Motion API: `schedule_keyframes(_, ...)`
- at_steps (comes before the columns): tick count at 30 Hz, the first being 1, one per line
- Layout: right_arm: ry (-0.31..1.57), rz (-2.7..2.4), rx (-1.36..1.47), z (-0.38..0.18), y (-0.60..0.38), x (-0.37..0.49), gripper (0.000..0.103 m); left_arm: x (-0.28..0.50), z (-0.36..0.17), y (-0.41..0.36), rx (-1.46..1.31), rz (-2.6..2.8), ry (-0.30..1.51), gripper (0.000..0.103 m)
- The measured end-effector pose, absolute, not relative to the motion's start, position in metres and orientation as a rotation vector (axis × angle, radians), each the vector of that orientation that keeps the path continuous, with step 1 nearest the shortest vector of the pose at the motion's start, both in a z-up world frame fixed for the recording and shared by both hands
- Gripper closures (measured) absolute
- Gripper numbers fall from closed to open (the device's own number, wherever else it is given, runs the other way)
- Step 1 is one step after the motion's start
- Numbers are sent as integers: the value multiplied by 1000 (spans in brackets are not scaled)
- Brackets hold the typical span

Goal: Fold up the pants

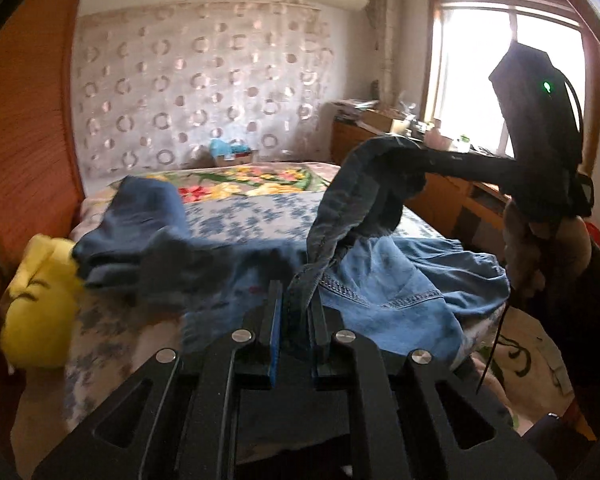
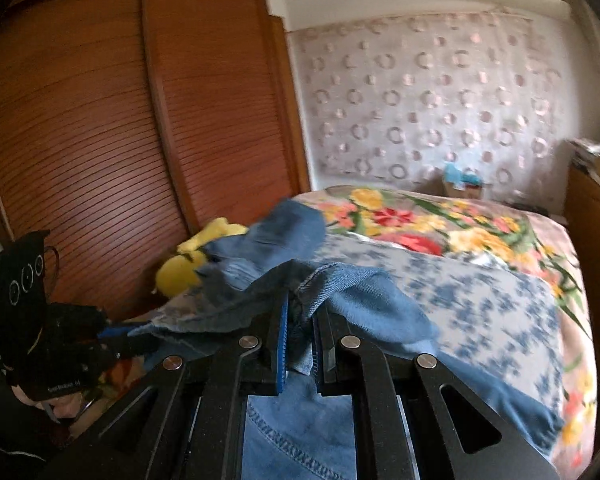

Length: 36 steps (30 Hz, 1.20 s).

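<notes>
Blue denim pants (image 1: 400,292) lie across the bed (image 1: 236,216), their legs trailing off to the far left. My left gripper (image 1: 296,292) is shut on a dark edge of the pants and holds it raised off the bed. In the left wrist view my right gripper (image 1: 412,152) appears at the right, held by a hand, shut on another part of the same edge and lifting it higher. In the right wrist view my right gripper (image 2: 302,300) clamps a stitched fold of the pants (image 2: 360,304), and my left gripper (image 2: 120,340) shows at the lower left, gripping the cloth.
A yellow plush toy (image 1: 36,304) lies at the bed's left edge beside a wooden slatted wardrobe (image 2: 100,120). A floral blanket (image 2: 440,232) covers the far half of the bed. A cluttered wooden cabinet (image 1: 364,128) stands under the window at the right.
</notes>
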State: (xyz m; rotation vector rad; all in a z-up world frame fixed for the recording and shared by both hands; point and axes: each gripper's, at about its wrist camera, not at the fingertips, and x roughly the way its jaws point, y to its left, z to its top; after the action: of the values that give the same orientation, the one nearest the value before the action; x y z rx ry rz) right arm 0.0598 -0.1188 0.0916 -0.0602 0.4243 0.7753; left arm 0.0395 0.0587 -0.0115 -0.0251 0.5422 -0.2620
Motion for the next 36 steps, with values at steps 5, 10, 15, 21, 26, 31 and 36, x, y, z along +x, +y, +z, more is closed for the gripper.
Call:
schedule_keyframes(5,465,848,-101,88,-69,81,93,31,-31,91,-66,-203,568,92)
schedule_keyframes(10,527,880,-164,77,-18,105,93,32,-60,114,-108,-159,624,92)
schedule_keyframes(15,581,880,-215,64,20,131,93,34,-75,120,-111,-147,658,92)
schedule_keyframes(21,584,850,-290,63,53,133,88,34,-87,124,-110,-111,697,91)
schedule_keyframes(26,566,829,-243,72,46,130,59,32,-82,134,-154,-87,688,78)
schedule_keyframes(31,536,810,-217,71,24,114,57,31,-72,132,-150,-89,655,75)
schedule_keyframes(36,519,781,-165,71,-23,101,57,44,-76,124,-120,-110,659,75)
